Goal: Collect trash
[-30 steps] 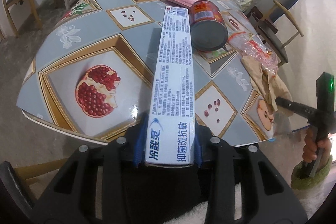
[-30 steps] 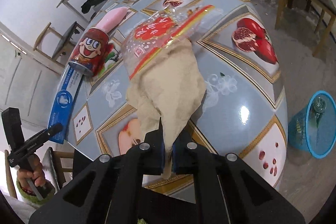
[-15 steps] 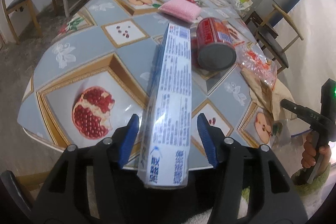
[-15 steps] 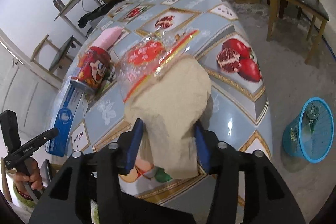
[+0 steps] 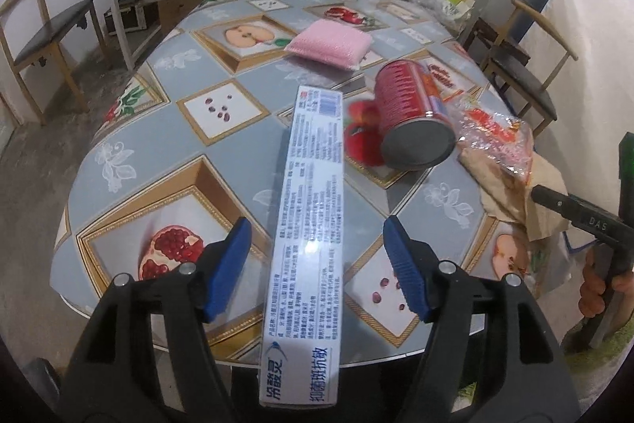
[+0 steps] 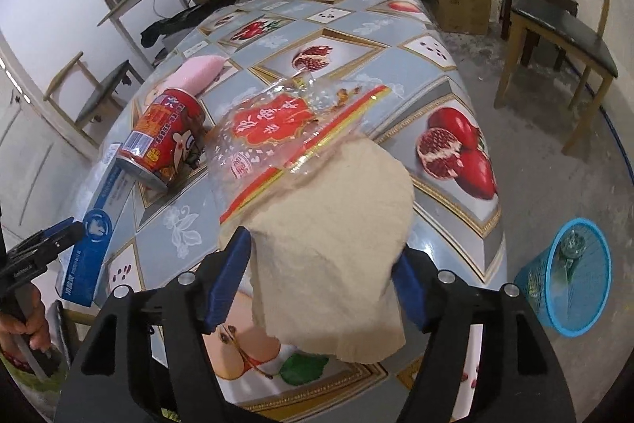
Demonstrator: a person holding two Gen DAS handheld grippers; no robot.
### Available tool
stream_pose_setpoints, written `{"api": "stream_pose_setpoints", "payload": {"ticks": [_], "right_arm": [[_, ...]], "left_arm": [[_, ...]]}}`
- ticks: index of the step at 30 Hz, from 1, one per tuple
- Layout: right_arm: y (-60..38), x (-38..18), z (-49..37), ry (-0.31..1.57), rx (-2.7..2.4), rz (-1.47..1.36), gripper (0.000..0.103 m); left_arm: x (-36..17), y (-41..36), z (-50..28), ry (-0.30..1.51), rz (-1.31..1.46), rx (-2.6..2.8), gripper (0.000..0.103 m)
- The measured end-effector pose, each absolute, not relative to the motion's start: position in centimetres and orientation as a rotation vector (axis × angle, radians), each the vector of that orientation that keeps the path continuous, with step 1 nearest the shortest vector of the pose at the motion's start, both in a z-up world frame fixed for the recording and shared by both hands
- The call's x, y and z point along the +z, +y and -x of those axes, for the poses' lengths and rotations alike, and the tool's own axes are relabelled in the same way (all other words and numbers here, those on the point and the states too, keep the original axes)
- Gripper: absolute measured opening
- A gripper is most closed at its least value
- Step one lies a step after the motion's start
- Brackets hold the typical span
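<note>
The left gripper (image 5: 317, 264) is wide open, and the long toothpaste box (image 5: 309, 244) lies between its fingers on the worktop (image 5: 158, 153). The right gripper (image 6: 321, 280) is wide open too, around a crumpled brown paper (image 6: 333, 248). A red can (image 6: 162, 141) lies on its side near the box, and a blue basket (image 6: 566, 284) stands on the floor.

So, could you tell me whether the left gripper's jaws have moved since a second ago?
Yes. The left gripper has opened: its blue pads were clamped on the toothpaste box and now stand apart from it.
</note>
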State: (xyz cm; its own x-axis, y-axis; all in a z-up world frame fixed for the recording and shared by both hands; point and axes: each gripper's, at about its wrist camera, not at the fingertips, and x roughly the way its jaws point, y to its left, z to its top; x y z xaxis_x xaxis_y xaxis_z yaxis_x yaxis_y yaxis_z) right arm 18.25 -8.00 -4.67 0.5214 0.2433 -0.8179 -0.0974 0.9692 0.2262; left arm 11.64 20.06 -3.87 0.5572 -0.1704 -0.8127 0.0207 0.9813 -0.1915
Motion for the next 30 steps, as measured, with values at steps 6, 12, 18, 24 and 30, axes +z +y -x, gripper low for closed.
{"api": "stream_pose_setpoints", "payload": {"ticks": [6,12,18,24,30], "right_arm": [[-6.9,-5.7,-19.6,1.014,0.215,-0.110,0.071],[-5.6,-6.3,-19.6,1.003,0.208,-0.049,0.075],[-5.8,-6.7,-19.3,0.984,0.214,-0.059,0.076],[-6.4,-6.5,-19.2,0.973,0.235,-0.101,0.076],[-6.6,-6.6,-18.8,0.959,0.257,-0.106,0.076]], "left_arm": [[-4.0,20.4,-12.1,0.980,0.157,-0.083,0.065],[-3.0,19.6,-12.4,0.950,0.178,-0.115,0.065],[-1.3,16.2,-14.9,0.899,0.198,-0.189,0.069],[-1.4,12.9,-18.4,0.890,0.150,-0.176,0.074],[-3.3,12.0,-21.3,0.959,0.160,-0.146,0.075]]}}
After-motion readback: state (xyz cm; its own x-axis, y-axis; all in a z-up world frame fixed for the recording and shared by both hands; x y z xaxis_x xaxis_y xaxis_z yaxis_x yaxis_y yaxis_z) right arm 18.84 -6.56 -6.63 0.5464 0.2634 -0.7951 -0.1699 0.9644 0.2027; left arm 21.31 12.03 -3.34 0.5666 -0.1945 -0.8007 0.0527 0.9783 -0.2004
